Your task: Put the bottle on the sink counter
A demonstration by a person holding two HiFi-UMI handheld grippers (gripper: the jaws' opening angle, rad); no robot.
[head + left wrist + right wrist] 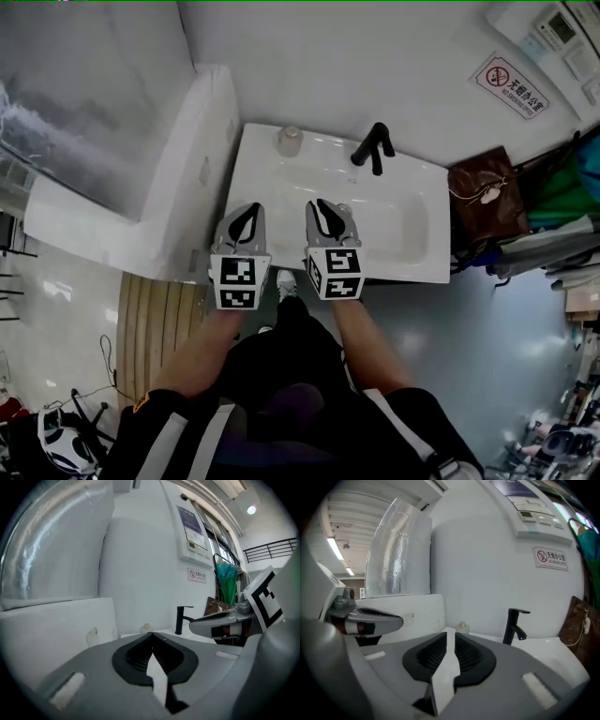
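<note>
A small pale bottle [290,141] stands upright on the white sink counter [258,192] at its back left corner, left of the black faucet [373,147]. Both grippers hover side by side over the counter's front edge, pointing at the wall. My left gripper [246,217] has its jaws meeting at the tips, with nothing in them. My right gripper [326,214] shows a thin slit between its jaws, also empty. The bottle [146,628] appears just beyond the left gripper's tips [152,633], well apart from them. In the right gripper view the bottle [462,626] sits far ahead of the tips [450,633].
A white boxed ledge [187,187] runs along the sink's left side under a foil-wrapped duct [84,103]. A brown bag [486,202] and green cloth hang right of the sink. A no-smoking sign [512,86] is on the wall. Wooden slats lie on the floor at left.
</note>
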